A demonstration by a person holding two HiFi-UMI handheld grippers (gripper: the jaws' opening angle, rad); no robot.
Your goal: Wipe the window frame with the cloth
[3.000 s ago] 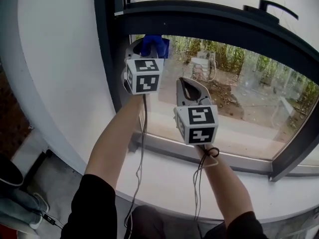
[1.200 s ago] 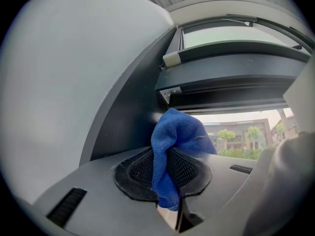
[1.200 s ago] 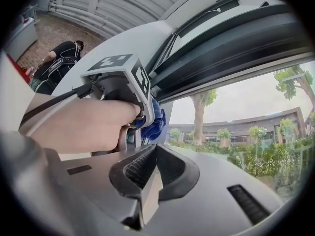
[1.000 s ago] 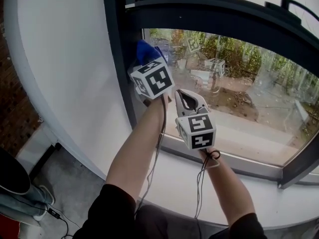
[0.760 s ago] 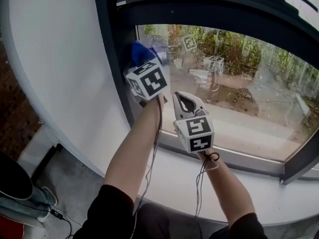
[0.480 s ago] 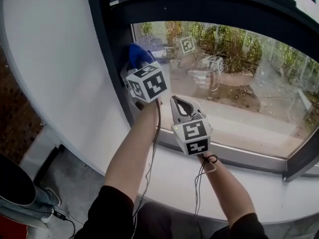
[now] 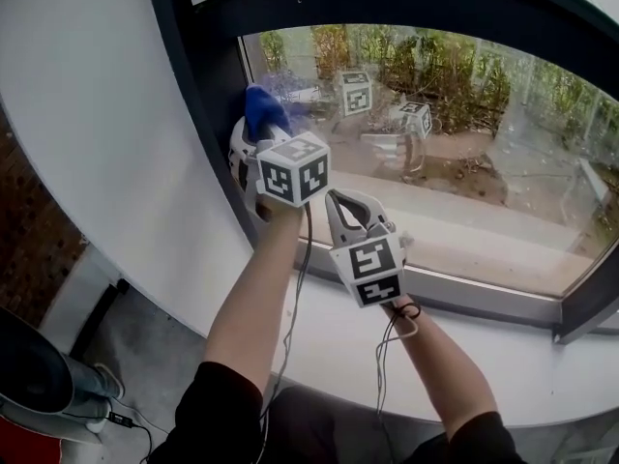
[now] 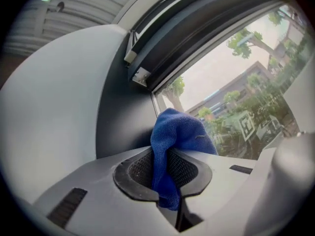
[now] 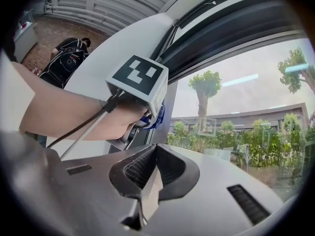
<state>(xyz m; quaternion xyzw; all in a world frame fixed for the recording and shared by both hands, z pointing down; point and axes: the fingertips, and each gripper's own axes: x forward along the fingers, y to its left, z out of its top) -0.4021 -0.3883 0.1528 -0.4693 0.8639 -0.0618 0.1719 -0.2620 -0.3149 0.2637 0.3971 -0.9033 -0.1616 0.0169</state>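
Blue cloth point(image 8: 173, 140) clenched in the jaws of the left gripper point(image 8: 167, 171), bunched end sticking up past the pads. Sits at the dark upright of the window frame point(image 7: 215, 114), by the left edge of the pane point(image 7: 455, 133). Lower right, the right gripper point(image 9: 154, 167): jaws closed together, empty, above the white sill point(image 7: 542, 394), clear of the frame.

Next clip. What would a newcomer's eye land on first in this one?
The bright blue cloth stands out most, pinched in the left gripper and raised to the dark frame at the window's left edge. Next comes the right gripper, empty and lower down, in front of the glass with the garden beyond.
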